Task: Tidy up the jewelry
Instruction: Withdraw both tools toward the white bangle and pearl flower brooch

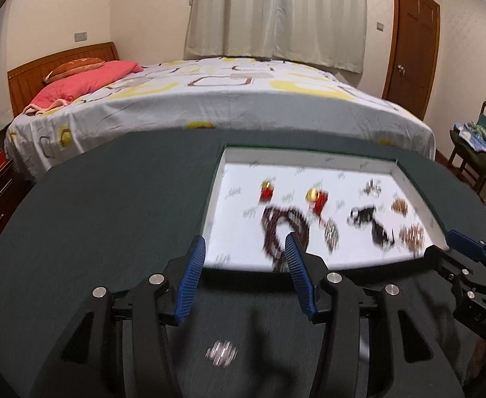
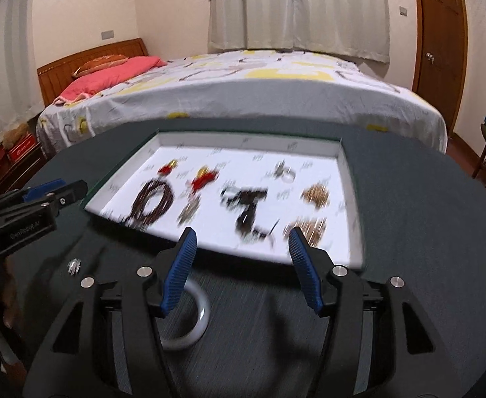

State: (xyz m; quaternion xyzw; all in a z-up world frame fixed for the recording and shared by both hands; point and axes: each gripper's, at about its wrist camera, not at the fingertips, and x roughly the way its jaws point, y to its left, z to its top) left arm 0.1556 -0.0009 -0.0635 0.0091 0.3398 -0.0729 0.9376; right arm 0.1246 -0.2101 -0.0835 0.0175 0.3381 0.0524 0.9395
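Jewelry lies scattered inside a shallow white cardboard tray [image 2: 349, 179] on a dark green felt-covered table [image 1: 110, 199], with two pieces left outside it on the cloth. Motion blur smears most of the detail. In the tray, from left to right in the right wrist view: a dark red beaded necklace [image 2: 151, 204] coiled in a loop, two small red-and-gold earrings [image 2: 203, 177] at the far side, a black beaded strand [image 2: 248, 209], a silver ring [image 2: 284, 172] and two gold-brown clusters [image 2: 316, 195] whose form cannot be made out.

Outside the tray, a white smooth bangle [image 2: 195, 318] rests near the right gripper [image 2: 241, 258], partly behind its left finger, and a small sparkly silver brooch-like piece [image 1: 221, 353] sits on the cloth beneath the left gripper [image 1: 244, 265].

Both grippers hover with jaws spread wide, grasping nothing.

All of it should be light. The bangle looks rigid and slick — probably best pinched across its band at one side, since a squeeze across the full ring could make it skate off the pads. The beaded strands are limp and will sag and swing, so a hold near the middle of a bunch would likely keep them from trailing. The silver piece is small and flat on the felt — a low, careful pinch at its edges seems needed.
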